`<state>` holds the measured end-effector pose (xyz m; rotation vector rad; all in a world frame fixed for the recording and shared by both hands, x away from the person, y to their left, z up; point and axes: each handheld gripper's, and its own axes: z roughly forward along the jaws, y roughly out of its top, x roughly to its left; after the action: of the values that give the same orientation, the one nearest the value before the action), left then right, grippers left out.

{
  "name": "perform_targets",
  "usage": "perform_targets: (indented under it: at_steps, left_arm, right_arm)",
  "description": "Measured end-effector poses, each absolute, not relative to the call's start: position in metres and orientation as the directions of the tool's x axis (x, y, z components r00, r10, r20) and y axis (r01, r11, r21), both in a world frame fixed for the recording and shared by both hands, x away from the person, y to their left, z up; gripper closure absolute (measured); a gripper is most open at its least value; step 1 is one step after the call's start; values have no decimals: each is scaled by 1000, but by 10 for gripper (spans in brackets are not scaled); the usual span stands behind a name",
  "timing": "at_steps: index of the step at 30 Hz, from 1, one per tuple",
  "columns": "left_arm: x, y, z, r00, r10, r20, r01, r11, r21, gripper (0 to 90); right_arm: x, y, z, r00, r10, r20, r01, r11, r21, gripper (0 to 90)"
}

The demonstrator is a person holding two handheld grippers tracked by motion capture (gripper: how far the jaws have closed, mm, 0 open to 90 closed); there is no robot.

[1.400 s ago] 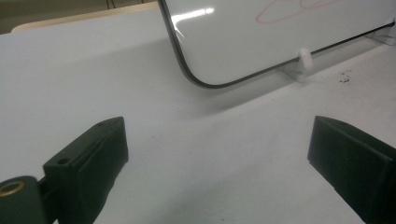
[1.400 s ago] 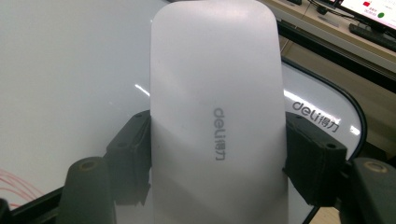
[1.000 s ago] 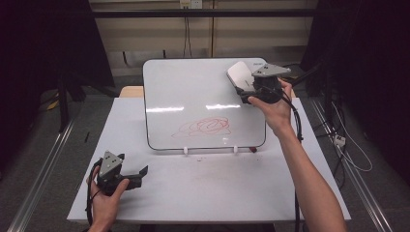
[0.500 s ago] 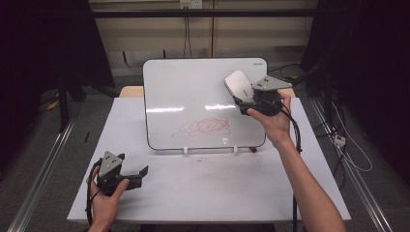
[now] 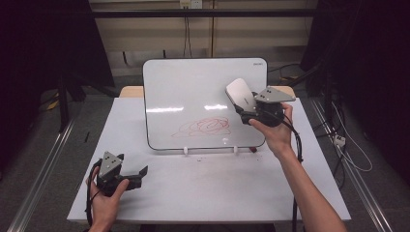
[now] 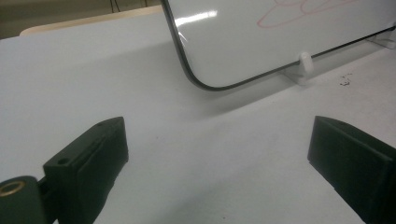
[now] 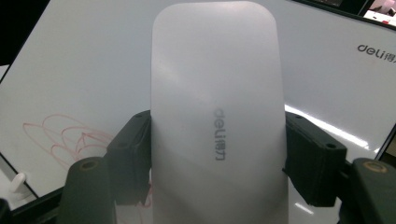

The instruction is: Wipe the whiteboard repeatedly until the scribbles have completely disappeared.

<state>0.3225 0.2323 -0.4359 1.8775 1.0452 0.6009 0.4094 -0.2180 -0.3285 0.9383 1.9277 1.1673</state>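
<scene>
A whiteboard (image 5: 193,92) stands tilted on two small white feet at the back of the table, with a red scribble (image 5: 205,126) low on its face. My right gripper (image 5: 247,107) is shut on a white board eraser (image 5: 239,93) and holds it in front of the board's right side, above and right of the scribble. In the right gripper view the eraser (image 7: 215,121) stands upright between the two black pads (image 7: 133,156), the scribble (image 7: 65,137) at lower left. My left gripper (image 5: 138,175) rests on the table at the front left, open, nothing between its jaws (image 6: 215,158).
The white table (image 5: 208,183) lies open between the board and the front edge. A small dark mark (image 6: 344,81) is on the table near the board's foot (image 6: 303,63). Dark floor, rails and cables run along both sides of the table.
My right gripper has carried the eraser down and to the left across the board's right side, closer to the scribble. The left gripper has stayed put.
</scene>
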Motion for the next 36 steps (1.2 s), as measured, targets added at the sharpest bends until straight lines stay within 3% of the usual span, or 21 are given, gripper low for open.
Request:
perform_targets:
  at_steps: [13,22,36]
  left_arm:
    - [322,236,-437,526,850,-12,428,-252,868,49]
    - [321,236,-436,527,850,-4,423,-258,869,49]
    - [322,235,-436,534,845,-6,421,-259,869,49]
  right_arm:
    - [399,-212,-345,-510,837,-199,231,356,906,314]
    - [390,-193,-358,-508,808,-300,195,447,873,315]
    - [399,-179,-375,-491,800,-344,204,490,848,315]
